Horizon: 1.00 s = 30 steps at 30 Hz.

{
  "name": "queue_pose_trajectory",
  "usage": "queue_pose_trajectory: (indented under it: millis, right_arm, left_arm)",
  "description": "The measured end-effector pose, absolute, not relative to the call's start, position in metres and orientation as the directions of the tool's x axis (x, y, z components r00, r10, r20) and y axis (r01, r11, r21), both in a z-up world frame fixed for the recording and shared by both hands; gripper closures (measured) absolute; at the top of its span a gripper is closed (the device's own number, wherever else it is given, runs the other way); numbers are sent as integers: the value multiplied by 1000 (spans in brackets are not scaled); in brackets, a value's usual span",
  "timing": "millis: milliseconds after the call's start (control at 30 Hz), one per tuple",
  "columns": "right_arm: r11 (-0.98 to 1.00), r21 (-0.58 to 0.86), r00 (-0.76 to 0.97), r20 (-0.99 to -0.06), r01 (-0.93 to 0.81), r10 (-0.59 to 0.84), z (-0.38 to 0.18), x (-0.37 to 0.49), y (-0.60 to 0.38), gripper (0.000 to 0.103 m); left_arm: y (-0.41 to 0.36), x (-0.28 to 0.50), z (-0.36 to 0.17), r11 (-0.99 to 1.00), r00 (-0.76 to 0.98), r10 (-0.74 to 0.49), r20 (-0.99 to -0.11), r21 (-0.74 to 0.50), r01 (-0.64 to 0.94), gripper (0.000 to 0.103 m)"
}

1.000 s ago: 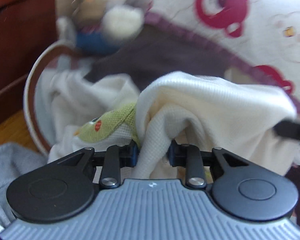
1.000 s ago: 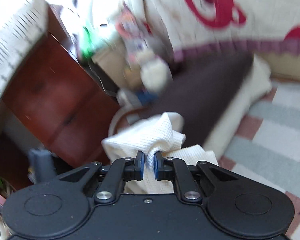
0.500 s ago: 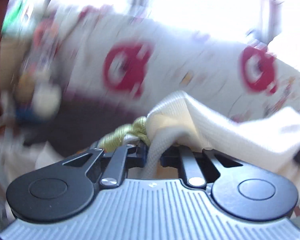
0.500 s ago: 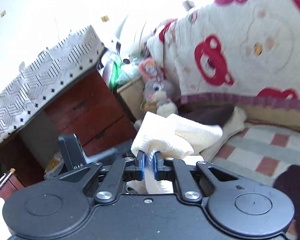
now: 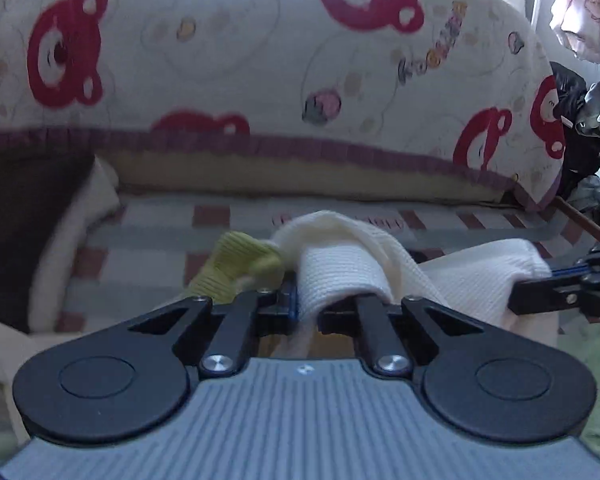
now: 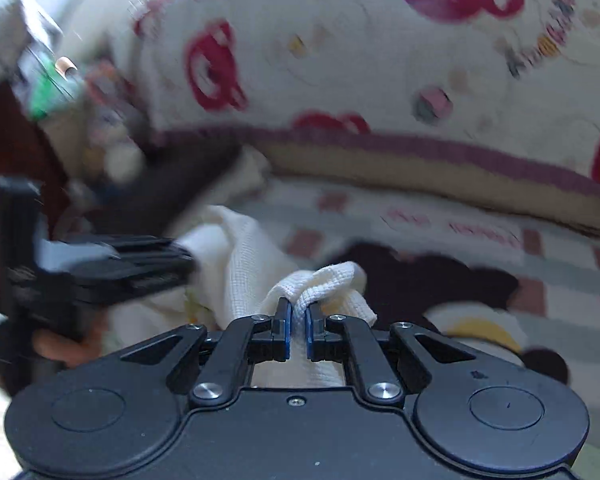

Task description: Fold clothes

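- Left tongs (image 5: 306, 312): closed on a bunched fold of the cream waffle-knit garment (image 5: 340, 268). Cloth is pinched between the pads and spills over the right-hand finger.
- Green ribbed trim (image 5: 236, 268) of the same garment sticks out at about 10 o'clock from the left tongs' tips, just beside the cream fold.
- Right tongs (image 6: 298, 330): closed on another bunched edge of the cream waffle-knit garment (image 6: 320, 280); fabric is squeezed between the blue pads and bulges above the tips.
- The garment spans between the two tongs, held up off the bed. In the left wrist view the right tongs (image 5: 560, 280) enter at 3 o'clock, gripping the far end of the cloth. In the right wrist view the left tongs (image 6: 148, 260) sit at 9 o'clock, blurred.
- A hand (image 6: 60, 344) shows below the left tongs at 8 o'clock, blurred.
- Beyond the garment: checked bed sheet (image 5: 148, 240) with pink and grey squares.
- Dark garment (image 6: 420, 276) lies on the sheet at 1 o'clock from the right tongs.
- Dark brown cloth (image 5: 20, 216) at 9 o'clock in the left wrist view.
- Farthest: bear-print blanket (image 5: 240, 60) with red bear heads and a purple border, heaped along the back of the bed.
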State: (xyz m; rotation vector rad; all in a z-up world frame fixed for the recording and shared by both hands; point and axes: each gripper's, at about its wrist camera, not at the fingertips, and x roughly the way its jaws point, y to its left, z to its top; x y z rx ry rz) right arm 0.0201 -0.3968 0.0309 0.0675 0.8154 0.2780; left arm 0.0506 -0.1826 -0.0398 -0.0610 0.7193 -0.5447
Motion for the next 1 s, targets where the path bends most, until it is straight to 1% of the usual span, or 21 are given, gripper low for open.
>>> queue_pose_trajectory:
  millis: [67,133,200,267,333,367,400,433,467,500,533,567,633,700,800,867,933,1000]
  right_arm:
    - [978,131,613,-763,-161,203,8,35,-397,93]
    - [983,164,575,-798,-80,180,-6,50,-405,93]
    - [992,124,531,-841,8,101,-17,67,-407,91]
    - [999,33,525,-851,21,17,-23,77,-399,88]
    - [1000,-12,551,-835,-1,-9,-21,82,-391,88]
    - [1000,-7,572,-820,-17,4,-15,82,-388,88]
    - [999,2,592,-805,-37,24,-8,81,-384,89]
    - [998,6,612,-790,-57,40,0,79,-381,82]
    - [997,10,631,-774,-76,56,8,78,-378,76]
    - [995,11,649,-757,-104,76,15,76,-374,73]
    - [989,17,659,-744,-145,109,18,74,-369,66]
    - [982,36,656,-739,-185,151,19,74,-365,63]
    - [962,109,624,-742,-251,247,16,76,-356,63]
    - [933,181,583,-739,-312,339,11,78,-345,61]
    - [881,246,525,-727,-404,444,2,78,-317,56]
    - [831,284,443,-739,-479,508,-9,78,-291,45]
    - [791,240,401,-757,-563,515,-20,74,-262,44]
    - [745,187,380,-765,-641,520,-31,72,-235,38]
  left_arm:
    - [-175,58,-54,876,600,-464,-652,-234,422,94]
    - [-170,63,-64,891,589,-431,-684,-220,397,94]
    - [-162,68,-67,896,571,-428,-701,-244,372,94]
    - [-160,71,-61,902,565,-414,-714,-242,356,94]
    - [-158,74,-56,909,559,-400,-726,-237,342,94]
    - [-155,74,-55,913,552,-391,-736,-236,332,91]
    - [-152,74,-54,917,545,-382,-747,-235,321,90]
    - [-143,72,-52,921,538,-377,-754,-245,303,89]
    - [-133,68,-50,924,532,-374,-760,-257,283,77]
    - [-124,65,-47,927,525,-370,-766,-268,262,66]
    - [-113,62,-45,932,534,-360,-765,-271,239,63]
    - [-101,59,-43,938,546,-347,-762,-274,215,61]
    - [-78,59,-43,959,567,-283,-773,-240,151,61]
    - [-55,60,-44,976,584,-213,-783,-202,86,57]
    - [-21,66,-56,974,552,-186,-813,-228,-7,57]
    - [-2,69,-62,959,538,-193,-821,-273,-72,57]
    - [10,71,-65,955,535,-186,-824,-280,-99,57]
    - [18,71,-66,956,547,-166,-821,-270,-116,57]
